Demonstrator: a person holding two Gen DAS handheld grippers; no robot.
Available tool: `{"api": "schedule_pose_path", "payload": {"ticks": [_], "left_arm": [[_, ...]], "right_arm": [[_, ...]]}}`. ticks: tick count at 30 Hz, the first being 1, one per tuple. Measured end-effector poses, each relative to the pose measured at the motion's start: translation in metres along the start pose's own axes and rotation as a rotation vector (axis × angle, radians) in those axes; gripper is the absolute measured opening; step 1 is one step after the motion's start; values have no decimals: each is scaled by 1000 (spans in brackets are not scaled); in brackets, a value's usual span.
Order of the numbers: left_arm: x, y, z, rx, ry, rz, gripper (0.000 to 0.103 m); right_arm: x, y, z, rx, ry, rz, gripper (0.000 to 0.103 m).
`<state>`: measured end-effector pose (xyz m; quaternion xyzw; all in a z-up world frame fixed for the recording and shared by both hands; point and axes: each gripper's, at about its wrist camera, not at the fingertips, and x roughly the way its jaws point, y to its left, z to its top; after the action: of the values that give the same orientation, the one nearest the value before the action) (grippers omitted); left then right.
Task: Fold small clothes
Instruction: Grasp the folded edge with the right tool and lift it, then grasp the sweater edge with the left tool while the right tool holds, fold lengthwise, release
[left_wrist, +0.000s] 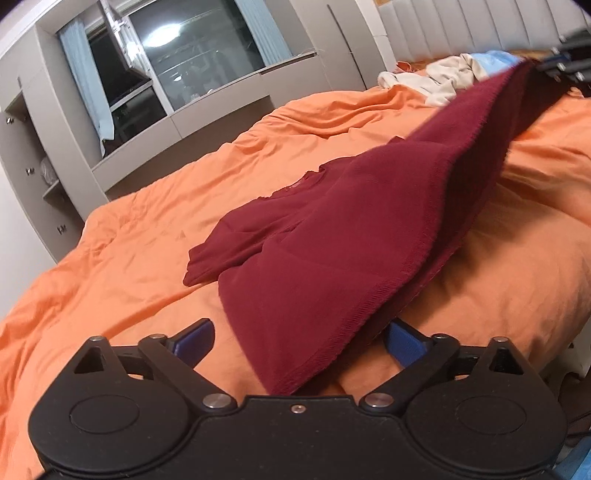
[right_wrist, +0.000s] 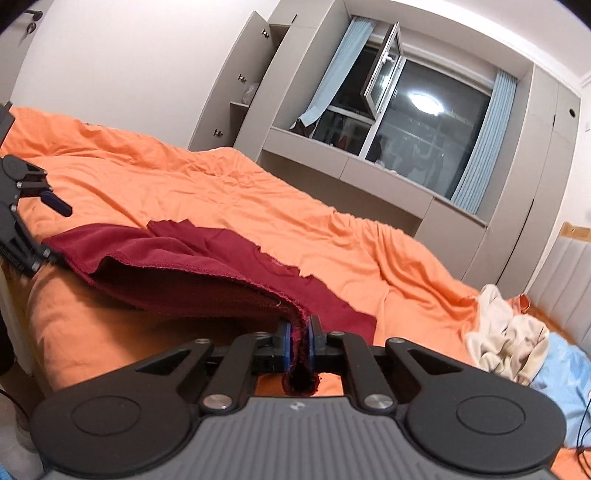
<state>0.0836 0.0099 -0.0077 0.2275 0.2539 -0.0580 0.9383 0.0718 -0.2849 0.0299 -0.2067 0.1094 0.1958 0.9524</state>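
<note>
The maroon garment (left_wrist: 332, 236) lay across the orange duvet (left_wrist: 147, 221) of the bed, its hem stretched as a long raised edge between the two tools, so that its long axis ran from the left tool (left_wrist: 299, 332) up and away to the right tool (right_wrist: 298, 332). The right tool was clamped tight on a bunched corner of that hem, a tuft of cloth poking out behind its blue pads (right_wrist: 282, 343). The left tool stood with its jaws spread wide; the near corner of the hem draped down between the blue pads (left_wrist: 195, 336), lying close against the right-hand pad, yet neither pad pinched it. The coming move seemed to turn on that: the loose corner was already inside the left tool's gap, so closing there would likely give both ends of the hem for a fold toward the sleeves and neckline, which rested flat farther up the bed. How many layers the right tool held could not be made out, and the garment's underside was hidden in shadow. A heap of cream and pale blue clothes (right_wrist: 509, 332) sat well apart near the padded headboard (right_wrist: 569, 280), partly cut off at the edge.
</note>
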Motion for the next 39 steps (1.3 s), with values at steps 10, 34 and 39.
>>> {"api": "schedule_pose_path", "payload": {"ticks": [10,34,39], "left_arm": [[-6,8,-1,-14,-44,13,54],[-48,51,9,-236,-322,97,3],[-83,48,20,-218,-400,99,3]], "right_arm": [[-5,7,-7,6,12,15,10],[-36,32,6,-73,-192,-163,5],[-79,18,12,2,-253,-170,4]]}}
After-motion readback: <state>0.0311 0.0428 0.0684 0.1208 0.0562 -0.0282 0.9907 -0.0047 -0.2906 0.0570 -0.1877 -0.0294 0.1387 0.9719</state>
